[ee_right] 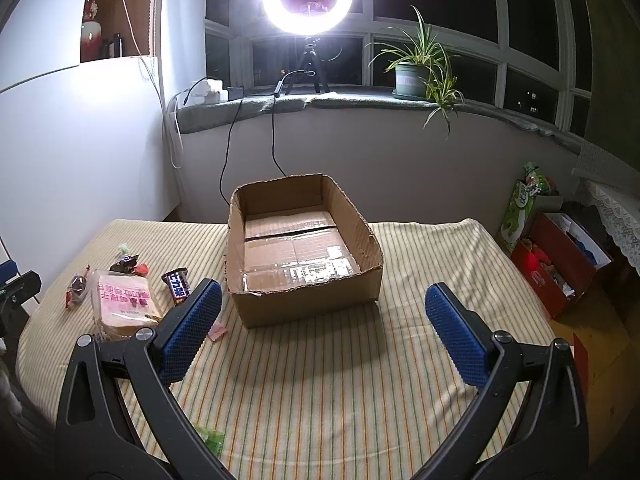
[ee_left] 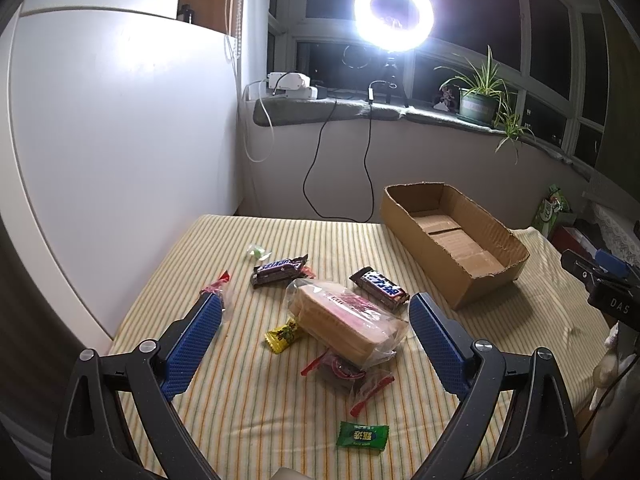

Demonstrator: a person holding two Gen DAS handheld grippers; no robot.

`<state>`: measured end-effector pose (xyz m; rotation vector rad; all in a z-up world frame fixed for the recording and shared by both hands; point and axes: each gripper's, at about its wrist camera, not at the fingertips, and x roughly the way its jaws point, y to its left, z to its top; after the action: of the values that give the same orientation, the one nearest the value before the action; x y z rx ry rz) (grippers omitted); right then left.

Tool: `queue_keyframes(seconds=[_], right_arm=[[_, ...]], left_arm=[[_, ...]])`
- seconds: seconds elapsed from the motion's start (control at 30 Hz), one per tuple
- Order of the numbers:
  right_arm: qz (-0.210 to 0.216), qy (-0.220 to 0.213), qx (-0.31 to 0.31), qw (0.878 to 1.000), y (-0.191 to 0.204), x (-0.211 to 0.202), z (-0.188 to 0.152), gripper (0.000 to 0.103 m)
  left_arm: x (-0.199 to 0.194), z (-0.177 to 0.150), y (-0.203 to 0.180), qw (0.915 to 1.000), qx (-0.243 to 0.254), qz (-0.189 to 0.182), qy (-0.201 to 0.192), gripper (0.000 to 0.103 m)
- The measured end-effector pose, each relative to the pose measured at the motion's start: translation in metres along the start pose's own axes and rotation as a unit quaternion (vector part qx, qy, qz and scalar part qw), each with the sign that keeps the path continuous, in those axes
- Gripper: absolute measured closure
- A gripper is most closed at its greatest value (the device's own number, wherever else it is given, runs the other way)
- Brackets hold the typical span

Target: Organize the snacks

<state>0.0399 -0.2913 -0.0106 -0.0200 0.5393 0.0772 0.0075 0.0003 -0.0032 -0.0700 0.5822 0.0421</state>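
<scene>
Snacks lie scattered on the striped tablecloth (ee_left: 248, 400). A bagged wafer pack (ee_left: 348, 320) sits between the open fingers of my left gripper (ee_left: 316, 308), with two Snickers bars (ee_left: 280, 270) (ee_left: 380, 286), a yellow candy (ee_left: 284, 334), a green candy (ee_left: 362, 436) and red-ended candies (ee_left: 344, 372) around it. An empty open cardboard box (ee_left: 452, 240) stands at the right. My right gripper (ee_right: 324, 300) is open and empty, just in front of the box (ee_right: 300, 248). The wafer pack (ee_right: 124, 304) and one Snickers bar (ee_right: 178, 286) show at its left.
A ring light (ee_left: 394, 12) on a tripod, cables, and a potted plant (ee_left: 478, 98) stand on the windowsill behind the table. A white wall (ee_left: 120, 140) borders the left. Red and green boxes (ee_right: 552, 264) sit on the floor at right.
</scene>
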Motion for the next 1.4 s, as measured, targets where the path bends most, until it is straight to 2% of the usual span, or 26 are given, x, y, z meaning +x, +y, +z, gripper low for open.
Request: queue_keyframes(seconds=[1.4], right_arm=[[0.011,0.014,0.006,1.0,0.0007,0.0053,-0.0037,0.0]], left_arm=[[0.0006,-0.0005,-0.0074,1.0,0.003,-0.001,-0.002,0.008]])
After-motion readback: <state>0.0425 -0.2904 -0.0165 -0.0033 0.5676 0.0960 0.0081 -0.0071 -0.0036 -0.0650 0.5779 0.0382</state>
